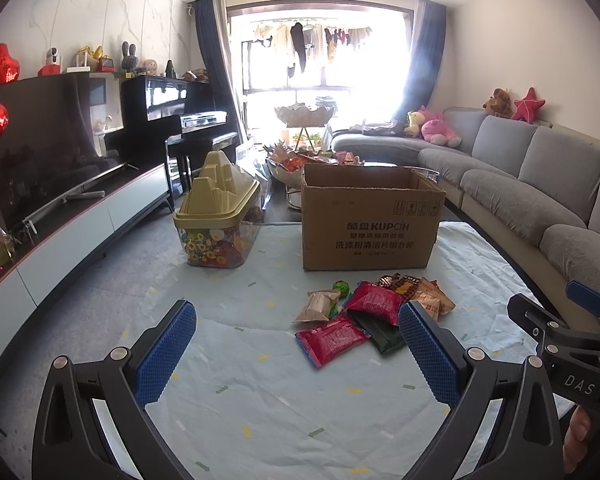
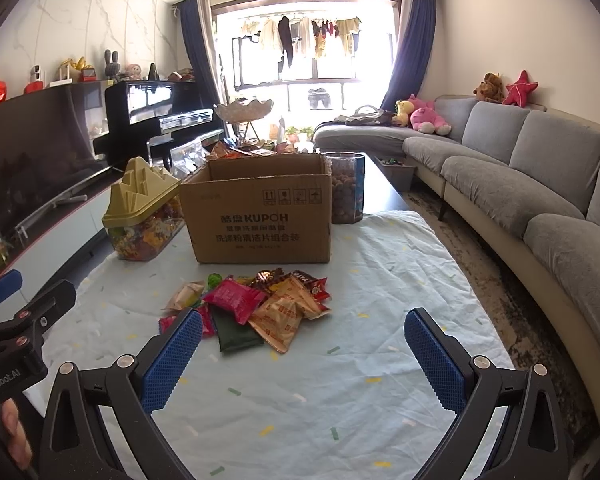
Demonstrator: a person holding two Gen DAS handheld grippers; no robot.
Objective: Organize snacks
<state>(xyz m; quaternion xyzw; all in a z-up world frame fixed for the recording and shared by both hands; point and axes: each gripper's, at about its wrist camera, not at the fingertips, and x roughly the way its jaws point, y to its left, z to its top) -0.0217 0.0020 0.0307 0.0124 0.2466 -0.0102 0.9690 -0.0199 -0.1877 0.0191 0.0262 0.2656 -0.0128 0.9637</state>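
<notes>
On the far left a long low TV cabinet (image 1: 80,232) runs beside the table, with a black piano (image 1: 168,116) behind it. On the pale blue cloth (image 1: 260,400) that covers the table, a clear snack jar (image 1: 216,240) with a gold mountain-shaped lid stands at the left, full of bright sweets.

The left gripper (image 1: 296,350) hovers low over the near part of the cloth, level and aimed forward toward the box. Its jaws are spread wide and hold nothing; its blue ribbed pads (image 1: 166,352) stand well apart, and the right-hand pad overlaps the near edge of the snack pile in this view, though contact cannot be judged.

Just right of the jar, the open cardboard box (image 1: 370,228) sits upright with its flaps up. The pile of snack packets (image 2: 256,304) lies loose on the cloth right in front of the box: red, dark green, tan and orange packs overlapping one another, none inside the box as far as can be seen.

The right gripper (image 2: 304,352) hangs beside the left one at about the same height, also pointing at the box, jaws released and empty, with the pile just beyond its left pad. Behind the box on the right stands a clear tub of brown snacks (image 2: 346,188). A grey sofa (image 2: 540,184) curves along the right wall.
</notes>
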